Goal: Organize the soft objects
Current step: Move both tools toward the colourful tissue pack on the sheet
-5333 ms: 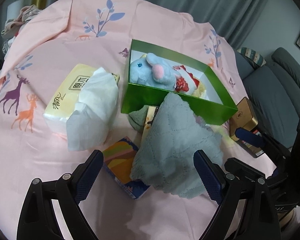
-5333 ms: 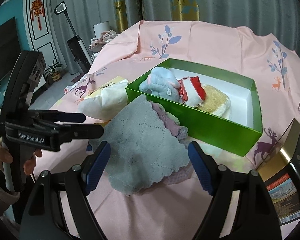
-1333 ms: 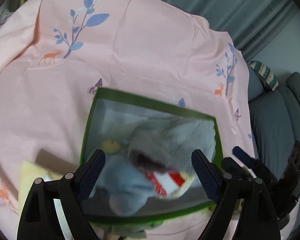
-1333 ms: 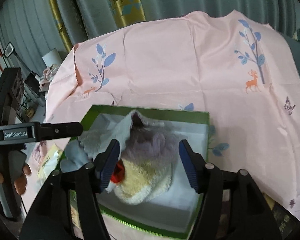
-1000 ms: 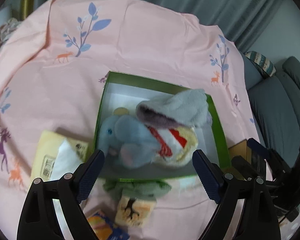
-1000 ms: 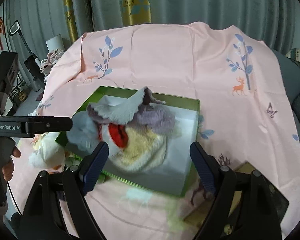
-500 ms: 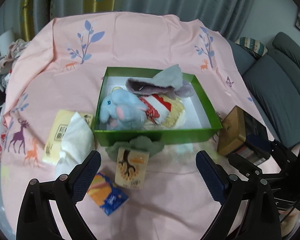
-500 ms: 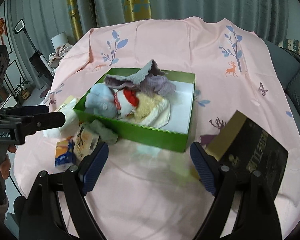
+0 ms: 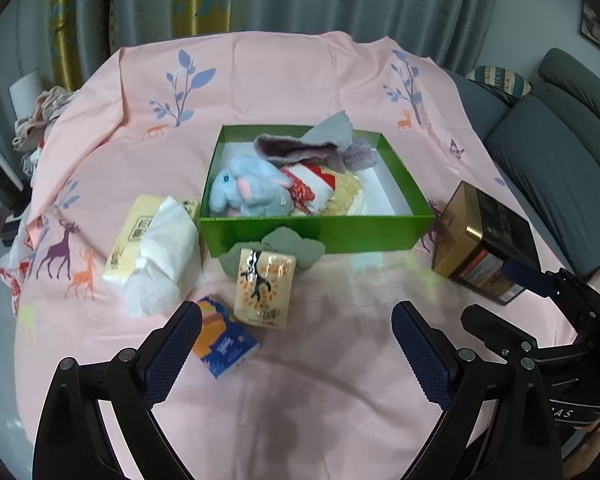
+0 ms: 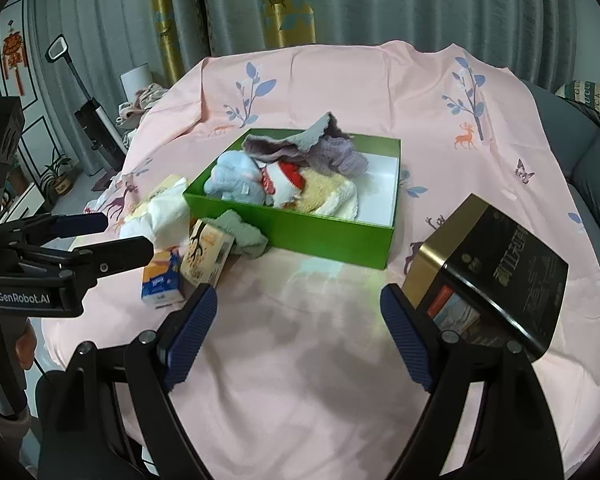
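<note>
A green box (image 9: 320, 234) (image 10: 300, 232) stands mid-table. It holds a blue plush toy (image 9: 248, 190) (image 10: 232, 182), a red-and-white piece (image 9: 314, 184), a yellow towel (image 10: 332, 196) and grey and purple cloths (image 9: 312, 146) (image 10: 300, 142) draped on top. A green cloth (image 9: 290, 246) (image 10: 242, 232) lies against the box's front wall, outside it. My left gripper (image 9: 296, 344) hangs open over bare tablecloth in front of the box, nothing between its fingers. Open and empty too, my right gripper (image 10: 298, 320) sits at the box's near right.
In front of the box lie a cream tissue pack (image 9: 266, 288), a blue-orange tissue pack (image 9: 224, 346) and a yellow tissue pack with loose white paper (image 9: 156, 248). A gold-and-black tin (image 9: 484, 240) (image 10: 496, 268) stands right of the box. A sofa (image 9: 560, 140) borders the right edge.
Both grippers have drawn back from above the box toward the table's near edge, staying open. The grey and purple cloths stay in the box.
</note>
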`<state>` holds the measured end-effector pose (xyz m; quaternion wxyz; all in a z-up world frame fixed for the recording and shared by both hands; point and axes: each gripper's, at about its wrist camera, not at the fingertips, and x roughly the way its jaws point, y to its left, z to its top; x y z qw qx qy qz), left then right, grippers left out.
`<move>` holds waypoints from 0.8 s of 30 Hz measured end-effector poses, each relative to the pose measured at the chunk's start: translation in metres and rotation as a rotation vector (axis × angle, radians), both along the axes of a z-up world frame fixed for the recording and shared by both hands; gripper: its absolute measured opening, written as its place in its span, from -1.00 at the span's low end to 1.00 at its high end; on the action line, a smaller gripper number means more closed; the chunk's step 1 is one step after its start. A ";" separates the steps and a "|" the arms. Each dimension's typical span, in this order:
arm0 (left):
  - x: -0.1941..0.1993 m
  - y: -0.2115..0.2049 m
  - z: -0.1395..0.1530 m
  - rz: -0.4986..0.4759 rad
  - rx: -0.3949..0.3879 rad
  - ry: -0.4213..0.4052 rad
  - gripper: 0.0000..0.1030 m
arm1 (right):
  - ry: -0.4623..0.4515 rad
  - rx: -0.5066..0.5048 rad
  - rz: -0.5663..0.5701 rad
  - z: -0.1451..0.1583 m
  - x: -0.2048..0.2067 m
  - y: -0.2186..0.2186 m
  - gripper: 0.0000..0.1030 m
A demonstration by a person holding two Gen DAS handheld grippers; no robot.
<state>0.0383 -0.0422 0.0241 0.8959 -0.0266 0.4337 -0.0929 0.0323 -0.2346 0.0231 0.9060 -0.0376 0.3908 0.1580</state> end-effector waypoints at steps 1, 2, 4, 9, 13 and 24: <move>-0.002 0.001 -0.002 0.001 0.000 0.003 0.86 | 0.004 -0.002 0.005 -0.002 -0.002 0.002 0.62; -0.003 0.002 -0.004 0.002 -0.002 0.009 0.86 | 0.006 -0.003 0.012 -0.005 -0.003 0.003 0.62; -0.006 0.004 -0.007 0.004 -0.004 0.017 0.86 | 0.015 -0.007 0.020 -0.010 -0.005 0.007 0.62; -0.011 0.009 -0.019 0.014 0.009 0.034 0.86 | 0.036 -0.015 0.029 -0.021 -0.009 0.012 0.62; -0.017 0.019 -0.026 0.009 -0.024 0.035 0.86 | 0.043 -0.021 0.049 -0.028 -0.013 0.019 0.62; -0.020 0.083 -0.070 0.127 -0.119 0.093 0.86 | 0.084 -0.026 0.171 -0.063 -0.024 0.058 0.62</move>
